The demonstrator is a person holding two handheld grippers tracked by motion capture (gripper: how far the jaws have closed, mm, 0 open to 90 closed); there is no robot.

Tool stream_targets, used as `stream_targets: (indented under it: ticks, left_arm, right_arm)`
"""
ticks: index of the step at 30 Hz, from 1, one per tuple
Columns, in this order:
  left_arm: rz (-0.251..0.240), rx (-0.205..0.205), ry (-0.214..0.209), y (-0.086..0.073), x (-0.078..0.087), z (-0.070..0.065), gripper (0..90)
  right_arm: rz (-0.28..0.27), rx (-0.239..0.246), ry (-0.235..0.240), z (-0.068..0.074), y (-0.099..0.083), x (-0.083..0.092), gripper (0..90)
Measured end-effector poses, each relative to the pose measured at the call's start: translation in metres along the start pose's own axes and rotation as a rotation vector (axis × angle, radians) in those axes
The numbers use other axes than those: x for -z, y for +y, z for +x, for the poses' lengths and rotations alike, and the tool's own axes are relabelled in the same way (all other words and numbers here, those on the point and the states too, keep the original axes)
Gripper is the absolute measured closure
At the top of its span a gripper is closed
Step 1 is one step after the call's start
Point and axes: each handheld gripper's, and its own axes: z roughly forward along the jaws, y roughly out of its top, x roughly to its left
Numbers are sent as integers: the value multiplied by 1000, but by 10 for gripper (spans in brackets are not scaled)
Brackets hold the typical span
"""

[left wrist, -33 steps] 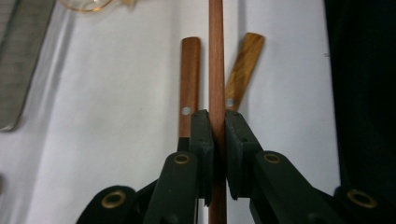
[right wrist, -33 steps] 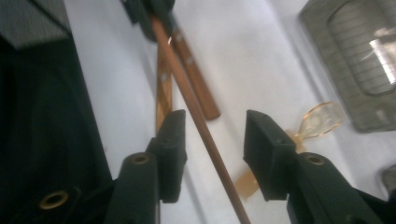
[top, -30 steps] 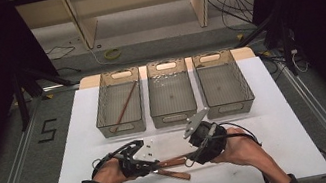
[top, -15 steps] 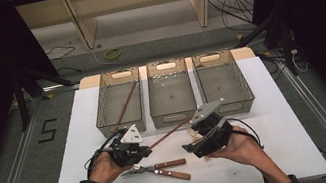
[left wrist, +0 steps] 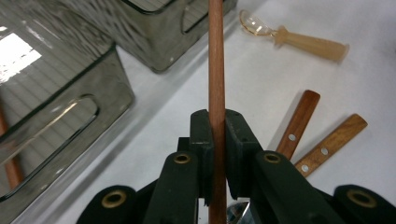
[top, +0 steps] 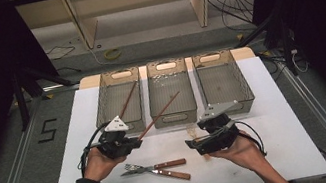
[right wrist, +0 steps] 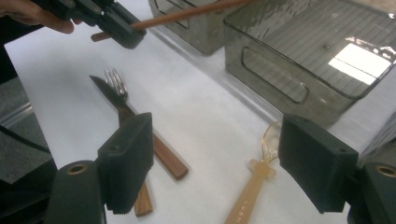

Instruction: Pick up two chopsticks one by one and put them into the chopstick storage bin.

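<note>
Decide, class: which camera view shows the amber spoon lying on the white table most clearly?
The right gripper view: the spoon lies close, bowl and handle both visible. The left gripper view shows it smaller, at the top. In the high view it is a faint streak.

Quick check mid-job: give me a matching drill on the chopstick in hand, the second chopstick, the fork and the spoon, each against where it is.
Things:
1. held chopstick
2. second chopstick
3. fork
4. spoon

Places:
A. leaning in the left bin
B. on the table, ahead of the open right gripper
C. clamped in the left gripper
D. on the table, crossed with the knife

Pairs: 1-C, 2-A, 3-D, 4-B
</note>
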Motion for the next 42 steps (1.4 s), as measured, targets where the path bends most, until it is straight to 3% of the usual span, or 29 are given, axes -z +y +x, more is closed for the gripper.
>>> stream_targets:
  ticks: [6, 22, 30, 42]
  left_arm:
    - [-15, 51, 16, 3, 5, 12, 828]
    - [-77, 174, 101, 17, 21, 58, 828]
    - [-75, 235, 148, 23, 26, 88, 828]
    - [-54, 285, 195, 27, 19, 113, 828]
  right_arm:
    - [-6, -40, 1, -7, -11, -2, 277]
    - [-9, -59, -4, -9, -27, -4, 268]
    - [0, -58, 3, -9, -31, -6, 268]
    - [0, -59, 5, -10, -32, -6, 268]
